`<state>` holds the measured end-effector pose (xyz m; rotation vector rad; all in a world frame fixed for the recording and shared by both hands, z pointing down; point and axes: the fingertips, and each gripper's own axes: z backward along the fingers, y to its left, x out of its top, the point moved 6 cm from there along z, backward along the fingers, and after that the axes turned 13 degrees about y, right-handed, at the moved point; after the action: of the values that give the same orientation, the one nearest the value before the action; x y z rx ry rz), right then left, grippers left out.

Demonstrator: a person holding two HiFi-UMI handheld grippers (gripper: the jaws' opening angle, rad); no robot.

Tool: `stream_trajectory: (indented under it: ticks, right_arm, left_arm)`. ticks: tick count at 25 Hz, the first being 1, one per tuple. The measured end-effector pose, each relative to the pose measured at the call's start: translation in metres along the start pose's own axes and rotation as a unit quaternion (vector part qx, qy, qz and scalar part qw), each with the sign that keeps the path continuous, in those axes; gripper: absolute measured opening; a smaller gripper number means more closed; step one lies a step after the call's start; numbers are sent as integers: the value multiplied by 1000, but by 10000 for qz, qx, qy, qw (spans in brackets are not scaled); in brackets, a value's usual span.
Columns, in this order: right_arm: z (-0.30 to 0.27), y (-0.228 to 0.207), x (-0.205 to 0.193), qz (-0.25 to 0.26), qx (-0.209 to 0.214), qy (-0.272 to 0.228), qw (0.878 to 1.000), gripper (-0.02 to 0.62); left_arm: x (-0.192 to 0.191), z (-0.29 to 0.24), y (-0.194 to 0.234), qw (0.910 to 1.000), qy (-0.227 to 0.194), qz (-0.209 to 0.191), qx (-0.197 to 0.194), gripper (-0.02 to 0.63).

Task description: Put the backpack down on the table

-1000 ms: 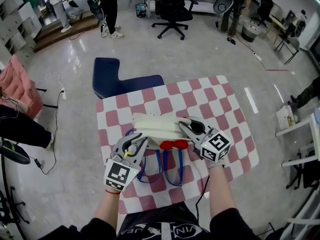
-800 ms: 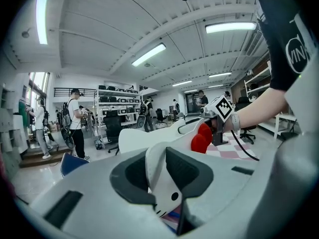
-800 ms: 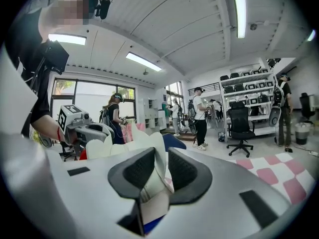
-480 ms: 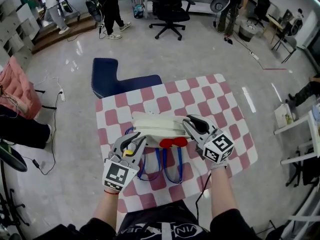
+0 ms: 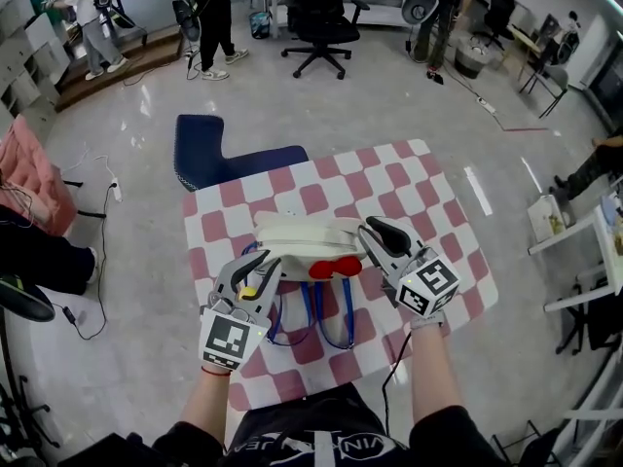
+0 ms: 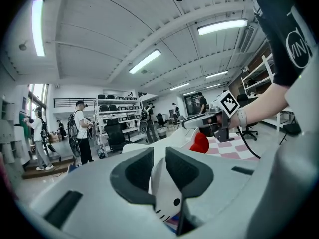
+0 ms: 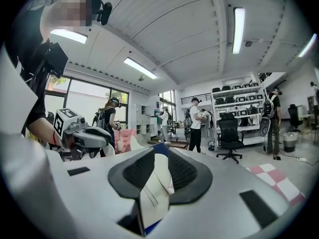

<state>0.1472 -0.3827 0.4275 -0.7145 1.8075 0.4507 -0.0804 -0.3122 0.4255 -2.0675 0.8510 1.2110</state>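
A white backpack point(image 5: 302, 233) with a red bow point(image 5: 326, 269) and blue straps point(image 5: 326, 324) sits at the middle of the red-and-white checkered table point(image 5: 389, 178). My left gripper point(image 5: 261, 269) is shut on its near left corner. My right gripper point(image 5: 375, 233) is shut on its right end. In the left gripper view, white fabric with a cartoon cat face point(image 6: 163, 195) is pinched between the jaws of the left gripper point(image 6: 159, 176), and the bow point(image 6: 200, 143) shows beyond. In the right gripper view, the right gripper point(image 7: 155, 171) clamps a fold of white backpack fabric point(image 7: 154, 195).
A navy L-shaped mat point(image 5: 209, 154) lies on the floor past the table's far left corner. A black office chair point(image 5: 316, 13) stands further back. People stand at the back left point(image 5: 209, 17). A pink cushion point(image 5: 29, 178) is at the left, white tables point(image 5: 584, 261) at the right.
Both grippers keep their hold on the backpack. Its place on the table looks unchanged; only the head view has drifted slightly.
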Motion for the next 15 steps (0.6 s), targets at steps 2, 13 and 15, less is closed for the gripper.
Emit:
stream_trajectory:
  ticks: [2,13,15]
  right_arm:
    - [3,6,4,40,12,-46,10000,71]
    - [6,47,11,194,101,-42,9998,69]
    - [7,54,11,209,61,-38,9998,67]
  left_arm:
    - [3,4,-1,10000,-81,16,13,58]
    - [14,9,-21,9993,-261,-149,-222,58]
    - [13,9,-26,9992,-261,-119,-280,58]
